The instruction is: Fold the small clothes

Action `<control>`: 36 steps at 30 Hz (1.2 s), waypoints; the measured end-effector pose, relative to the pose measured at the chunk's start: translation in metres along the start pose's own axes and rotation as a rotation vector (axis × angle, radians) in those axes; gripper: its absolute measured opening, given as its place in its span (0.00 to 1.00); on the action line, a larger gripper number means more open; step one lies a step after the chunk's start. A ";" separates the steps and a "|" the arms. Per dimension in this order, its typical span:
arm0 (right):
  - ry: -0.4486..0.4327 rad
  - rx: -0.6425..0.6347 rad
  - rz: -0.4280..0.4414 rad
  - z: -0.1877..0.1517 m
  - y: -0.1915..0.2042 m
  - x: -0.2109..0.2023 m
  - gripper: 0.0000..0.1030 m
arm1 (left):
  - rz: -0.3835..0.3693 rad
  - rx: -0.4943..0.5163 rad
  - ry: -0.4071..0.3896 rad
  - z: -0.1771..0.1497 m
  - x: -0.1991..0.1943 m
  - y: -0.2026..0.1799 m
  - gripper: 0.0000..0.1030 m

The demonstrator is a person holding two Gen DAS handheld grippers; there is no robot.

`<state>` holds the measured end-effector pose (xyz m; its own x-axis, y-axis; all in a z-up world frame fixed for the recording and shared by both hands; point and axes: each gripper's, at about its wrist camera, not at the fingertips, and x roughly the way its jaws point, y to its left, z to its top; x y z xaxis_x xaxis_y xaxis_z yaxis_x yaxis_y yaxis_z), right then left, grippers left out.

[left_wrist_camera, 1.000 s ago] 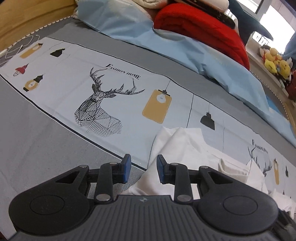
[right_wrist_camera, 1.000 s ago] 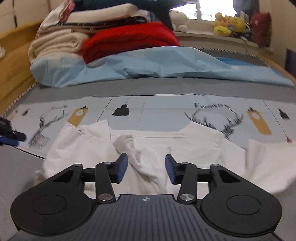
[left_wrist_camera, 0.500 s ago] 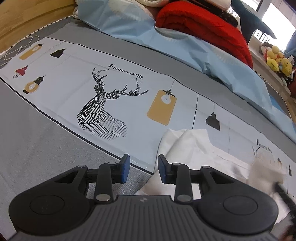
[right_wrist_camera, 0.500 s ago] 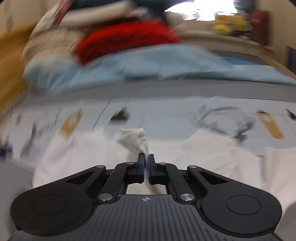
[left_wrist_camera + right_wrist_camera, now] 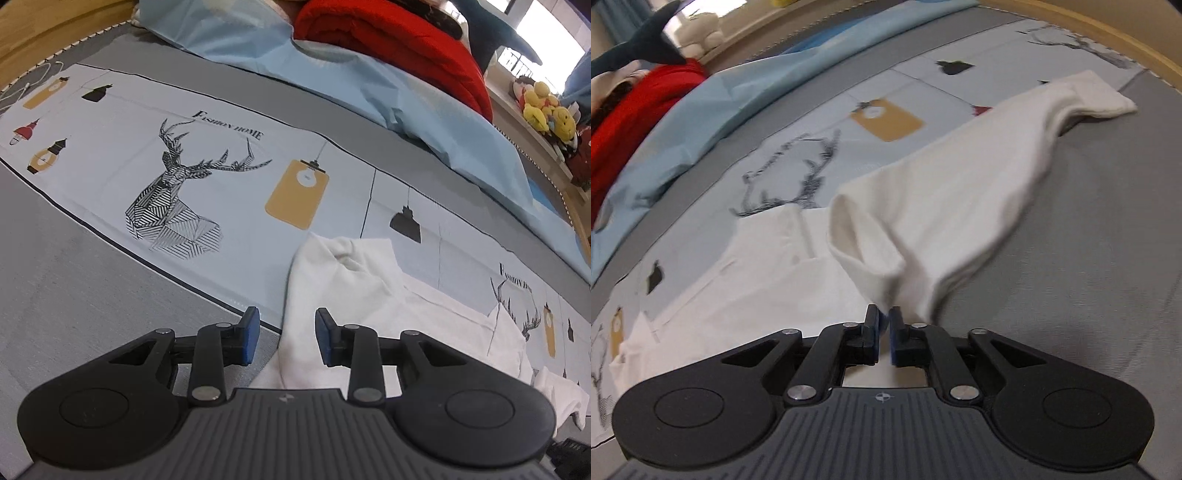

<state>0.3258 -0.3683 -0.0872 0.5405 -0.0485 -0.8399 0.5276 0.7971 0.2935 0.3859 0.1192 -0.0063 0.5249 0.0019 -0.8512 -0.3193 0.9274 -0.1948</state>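
The right tongs (image 5: 882, 325), opening, have swung the pinched white garment (image 5: 934, 206) sideways; left tongs (image 5: 284, 336) apart.

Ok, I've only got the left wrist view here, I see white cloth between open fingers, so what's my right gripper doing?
Observer: The right gripper is pinching a fold of the white garment, lifted off the bed cover.
Operator: Which part of it?
Observer: It looks like a sleeve; its cuff lies stretched away toward the wooden bed edge.
Operator: And the left gripper, gripping anything?
Observer: No. The left gripper is open, with the garment's edge lying between its pads, unpinched.
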 end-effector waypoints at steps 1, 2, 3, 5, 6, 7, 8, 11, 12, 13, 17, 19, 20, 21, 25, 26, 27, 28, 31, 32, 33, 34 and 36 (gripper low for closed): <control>-0.010 0.017 0.009 0.002 -0.004 -0.002 0.07 | 0.003 0.005 0.001 -0.001 0.001 -0.002 0.35; -0.016 0.036 0.024 0.005 -0.009 -0.003 0.08 | 0.004 0.009 0.001 -0.001 0.001 -0.004 0.35; -0.024 0.053 0.040 0.009 -0.013 -0.004 0.14 | 0.005 0.011 0.001 -0.002 0.002 -0.006 0.35; -0.037 0.073 0.051 0.014 -0.018 -0.003 0.23 | 0.008 0.017 0.002 -0.003 0.004 -0.009 0.35; -0.042 0.080 0.050 0.015 -0.022 -0.004 0.25 | 0.010 0.020 0.004 -0.003 0.005 -0.010 0.35; -0.043 0.088 0.052 0.016 -0.027 -0.003 0.26 | 0.011 0.022 0.005 -0.003 0.005 -0.011 0.35; -0.035 0.098 0.063 0.017 -0.031 0.000 0.26 | 0.011 0.024 0.007 -0.004 0.006 -0.013 0.35; -0.009 0.107 0.077 0.026 -0.031 0.009 0.27 | 0.009 0.029 0.011 -0.005 0.008 -0.017 0.35; -0.009 0.105 0.079 0.028 -0.032 0.011 0.27 | 0.008 0.030 0.012 -0.005 0.008 -0.018 0.35; -0.007 0.101 0.084 0.029 -0.033 0.013 0.27 | 0.007 0.032 0.013 -0.005 0.009 -0.019 0.35; 0.008 0.061 0.049 0.028 -0.035 0.016 0.03 | 0.007 0.037 0.017 -0.007 0.010 -0.024 0.35; -0.022 0.066 0.006 0.029 -0.038 0.013 0.01 | 0.004 0.039 0.019 -0.008 0.011 -0.027 0.35; -0.041 0.072 -0.010 0.031 -0.040 0.010 0.01 | 0.000 0.038 0.021 -0.008 0.011 -0.029 0.35; -0.065 0.076 -0.016 0.032 -0.040 0.006 0.01 | -0.004 0.040 0.021 -0.009 0.011 -0.031 0.35; -0.134 0.057 0.064 0.034 -0.036 -0.003 0.06 | -0.013 0.048 0.023 -0.011 0.012 -0.039 0.35; -0.131 0.053 0.106 0.034 -0.034 -0.002 0.11 | -0.016 0.050 0.024 -0.012 0.012 -0.041 0.35; -0.119 0.049 0.155 0.034 -0.033 0.001 0.21 | -0.016 0.051 0.025 -0.012 0.012 -0.043 0.35; -0.104 0.043 0.185 0.033 -0.032 0.004 0.29 | -0.017 0.052 0.026 -0.012 0.013 -0.044 0.35; 0.027 0.004 0.102 0.028 -0.029 0.027 0.29 | -0.017 0.055 0.029 -0.014 0.014 -0.049 0.35; 0.067 0.009 0.043 0.025 -0.032 0.035 0.29 | -0.017 0.055 0.030 -0.014 0.015 -0.050 0.35; 0.067 0.047 0.022 0.025 -0.039 0.038 0.29 | -0.017 0.055 0.031 -0.014 0.015 -0.051 0.35; 0.062 0.099 0.034 0.027 -0.047 0.038 0.29 | -0.018 0.054 0.033 -0.015 0.016 -0.053 0.35; 0.017 0.143 0.049 0.037 -0.057 0.031 0.29 | -0.021 0.057 0.035 -0.016 0.016 -0.056 0.35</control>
<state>0.3368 -0.4371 -0.1136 0.5571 -0.0003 -0.8304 0.5893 0.7047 0.3952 0.3998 0.0616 -0.0169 0.5033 -0.0300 -0.8636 -0.2628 0.9468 -0.1860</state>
